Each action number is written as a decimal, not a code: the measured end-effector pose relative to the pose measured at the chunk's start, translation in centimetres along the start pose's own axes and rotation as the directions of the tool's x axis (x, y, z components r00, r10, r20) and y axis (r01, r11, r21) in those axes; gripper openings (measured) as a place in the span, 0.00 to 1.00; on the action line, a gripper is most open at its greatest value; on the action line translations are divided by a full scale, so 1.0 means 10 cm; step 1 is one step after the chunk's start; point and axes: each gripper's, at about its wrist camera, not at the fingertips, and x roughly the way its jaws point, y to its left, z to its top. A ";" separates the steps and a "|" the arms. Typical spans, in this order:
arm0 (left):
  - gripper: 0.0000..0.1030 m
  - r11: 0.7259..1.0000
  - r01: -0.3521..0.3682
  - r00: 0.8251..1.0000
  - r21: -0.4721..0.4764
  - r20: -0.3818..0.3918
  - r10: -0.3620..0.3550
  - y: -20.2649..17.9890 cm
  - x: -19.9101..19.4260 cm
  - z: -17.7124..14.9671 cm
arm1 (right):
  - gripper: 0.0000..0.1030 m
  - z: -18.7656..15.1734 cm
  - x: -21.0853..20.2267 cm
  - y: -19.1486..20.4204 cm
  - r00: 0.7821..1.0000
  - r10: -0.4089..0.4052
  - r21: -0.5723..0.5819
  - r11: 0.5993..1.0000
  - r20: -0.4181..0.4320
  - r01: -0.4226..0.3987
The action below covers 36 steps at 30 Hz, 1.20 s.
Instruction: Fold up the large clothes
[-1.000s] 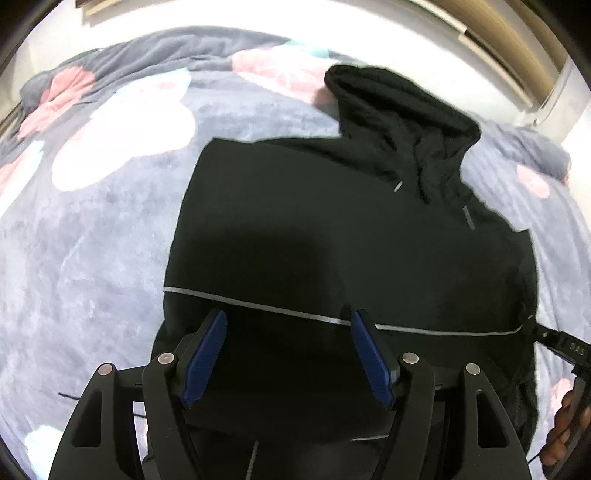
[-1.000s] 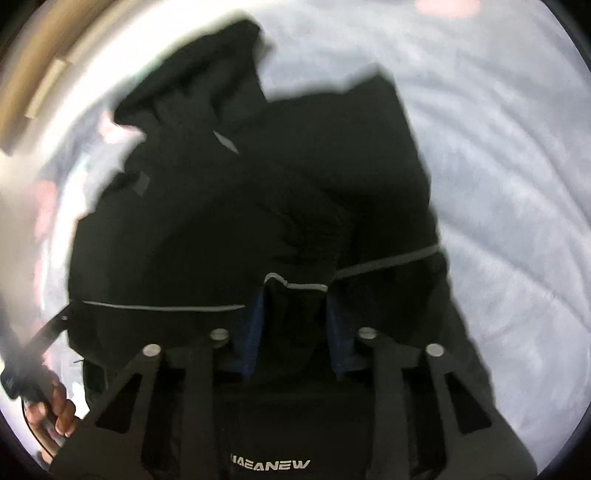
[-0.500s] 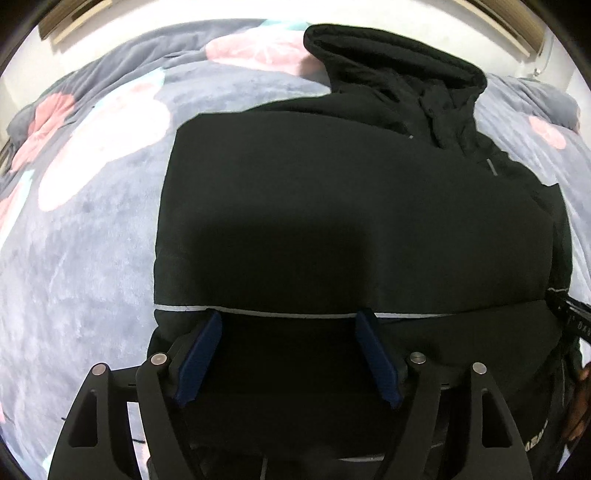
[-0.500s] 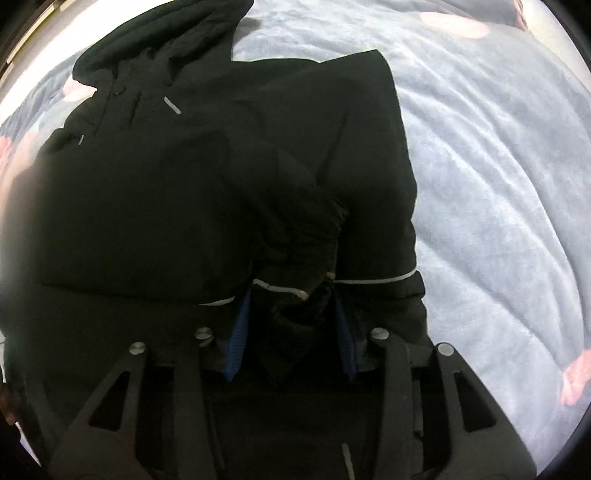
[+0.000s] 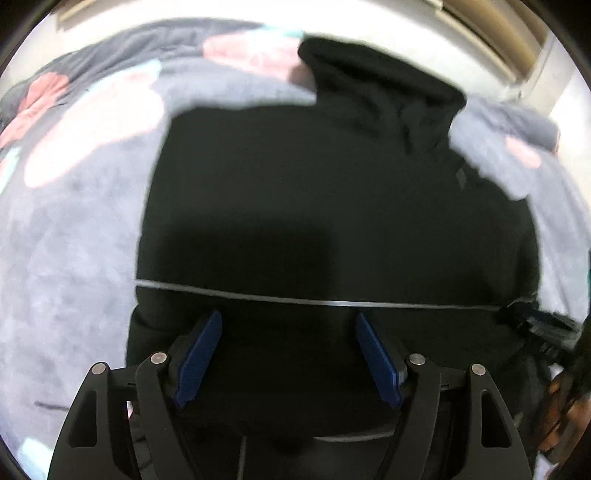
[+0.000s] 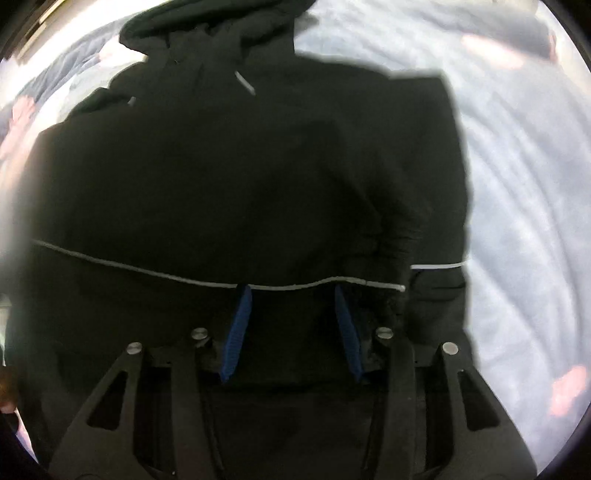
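A black hoodie [image 5: 332, 184] lies flat on a grey flowered blanket [image 5: 74, 258], its hood [image 5: 380, 85] at the far end. A thin pale stripe [image 5: 332, 302] runs across its lower part. My left gripper [image 5: 288, 315] hangs open just below that stripe, with only flat cloth under its blue pads. In the right wrist view the hoodie [image 6: 221, 166] fills the frame. My right gripper [image 6: 291, 288] is at the stripe [image 6: 147, 271] with its jaws opening; black cloth lies between the pads, which stand apart from it.
The blanket [image 6: 517, 184] spreads wide to the right of the hoodie and to its left. At the right edge of the left wrist view are the other gripper [image 5: 535, 325] and a person's hand [image 5: 561, 406]. A window frame [image 5: 498, 33] is behind.
Both grippers have sunk closer to the hoodie. The right jaws, earlier pinched on a bunch of hem cloth, have spread, and the cloth now lies flatter. The left jaws stayed wide.
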 end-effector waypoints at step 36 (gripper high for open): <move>0.32 0.984 0.146 0.974 -0.105 0.191 -0.124 0.29 0.96 2.93 | 0.03 2.78 0.17 -0.50 0.945 0.178 0.131 0.967 0.275 -0.220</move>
